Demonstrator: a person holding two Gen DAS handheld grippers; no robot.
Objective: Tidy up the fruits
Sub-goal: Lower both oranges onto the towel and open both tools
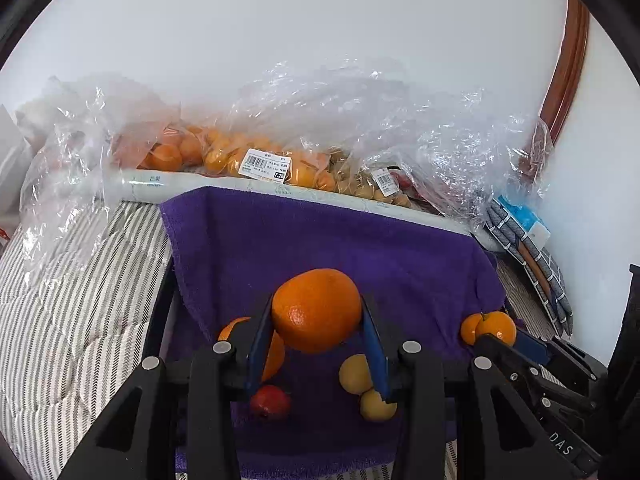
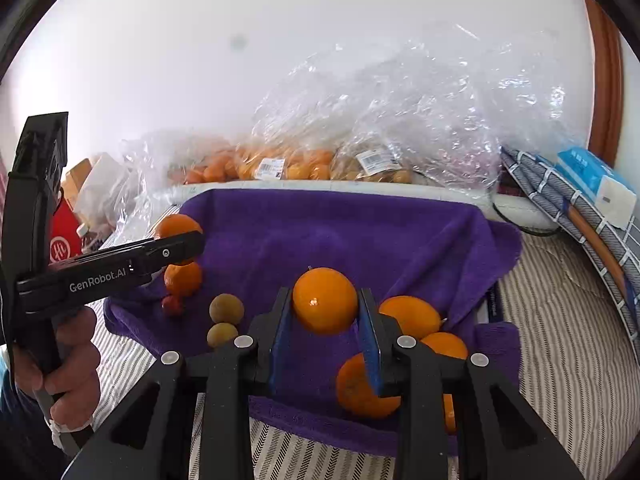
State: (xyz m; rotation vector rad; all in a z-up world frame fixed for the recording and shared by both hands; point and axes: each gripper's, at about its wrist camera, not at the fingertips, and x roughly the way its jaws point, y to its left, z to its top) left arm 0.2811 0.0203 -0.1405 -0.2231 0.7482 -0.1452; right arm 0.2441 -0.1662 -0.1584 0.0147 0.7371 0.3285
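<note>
Both grippers carry fruit above the purple terry towel (image 1: 320,240): my left gripper (image 1: 318,322) is clamped on a large round orange (image 1: 316,310), my right gripper (image 2: 325,312) on a smaller glossy orange (image 2: 325,300). I'd lower each gently beside its like, keeping the grip firm; crinkled clear plastic bags (image 1: 360,120) lie beyond.

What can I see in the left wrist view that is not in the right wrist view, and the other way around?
Only the left wrist view shows the large orange clamped between the left gripper fingers, seen from behind.

Only the right wrist view shows the hand that holds the left gripper, a red box at the far left, and three more oranges beside the right gripper.

Both show the purple towel, the clear bags of fruit, the small red fruit, two yellowish fruits and the right gripper's small orange.
</note>
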